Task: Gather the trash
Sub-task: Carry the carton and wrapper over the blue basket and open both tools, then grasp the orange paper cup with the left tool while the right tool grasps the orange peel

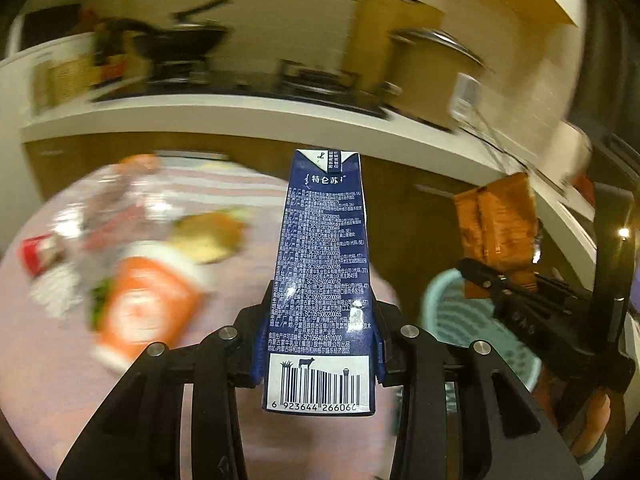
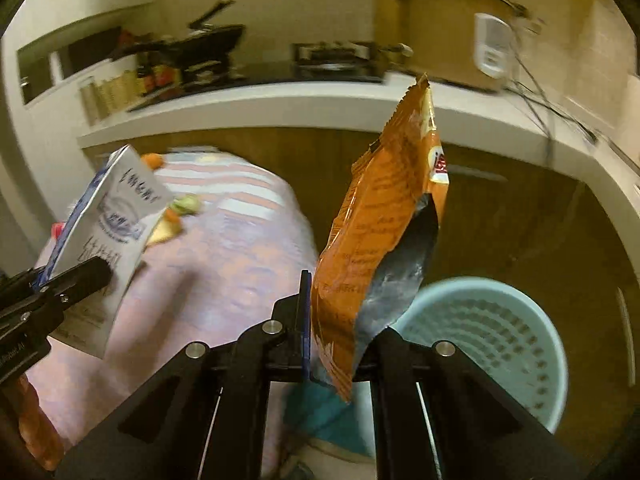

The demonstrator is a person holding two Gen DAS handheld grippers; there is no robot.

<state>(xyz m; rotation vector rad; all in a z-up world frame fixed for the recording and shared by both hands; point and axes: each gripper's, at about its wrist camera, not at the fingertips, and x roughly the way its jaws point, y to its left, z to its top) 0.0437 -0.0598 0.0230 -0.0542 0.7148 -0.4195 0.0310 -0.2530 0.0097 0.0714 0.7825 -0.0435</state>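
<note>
My left gripper is shut on a blue milk carton, held upright above the pink striped table. The carton also shows in the right wrist view. My right gripper is shut on an orange snack bag, held upright beside a light blue trash basket. In the left wrist view the bag hangs over the basket on the right.
Blurred trash lies on the table: an orange cup or pack, a clear wrapper, a red item, food scraps. A white kitchen counter with a pan and a pot stands behind.
</note>
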